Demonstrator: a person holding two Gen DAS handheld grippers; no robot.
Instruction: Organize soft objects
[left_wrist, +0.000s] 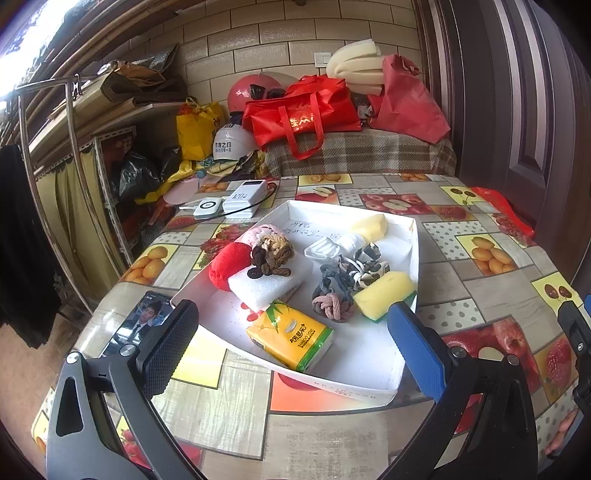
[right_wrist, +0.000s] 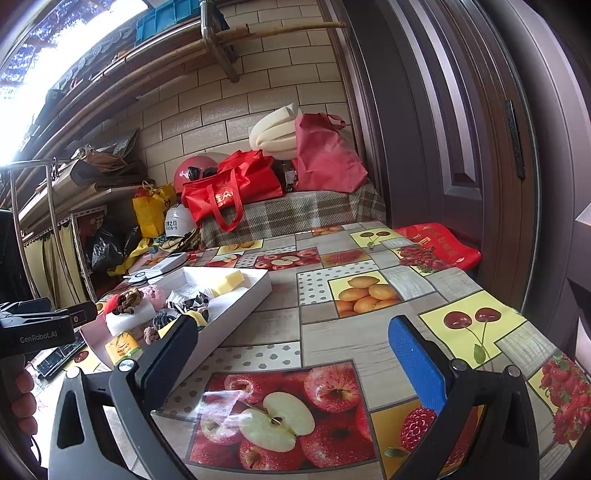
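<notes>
A white tray (left_wrist: 369, 384) on the fruit-print table holds soft things: a yellow tissue pack (left_wrist: 290, 338), a white foam block (left_wrist: 267, 284), a red plush (left_wrist: 229, 266), a brown knotted rope toy (left_wrist: 273, 258), a pink-grey rope knot (left_wrist: 332, 302), a yellow-green sponge (left_wrist: 384, 293), a yellow foam piece (left_wrist: 369, 226) and patterned cloth (left_wrist: 364, 267). My left gripper (left_wrist: 291, 339) is open and empty, just in front of the tray over the tissue pack. My right gripper (right_wrist: 293, 352) is open and empty over bare tablecloth, right of the tray (right_wrist: 236, 310).
A phone (left_wrist: 142, 319) lies left of the tray. Power banks (left_wrist: 240, 199) sit at the table's far left. Red bags (left_wrist: 306, 110), helmets and foam rolls are piled behind the table. A dark door (right_wrist: 461, 129) stands to the right. The left gripper's body (right_wrist: 37, 328) shows at left.
</notes>
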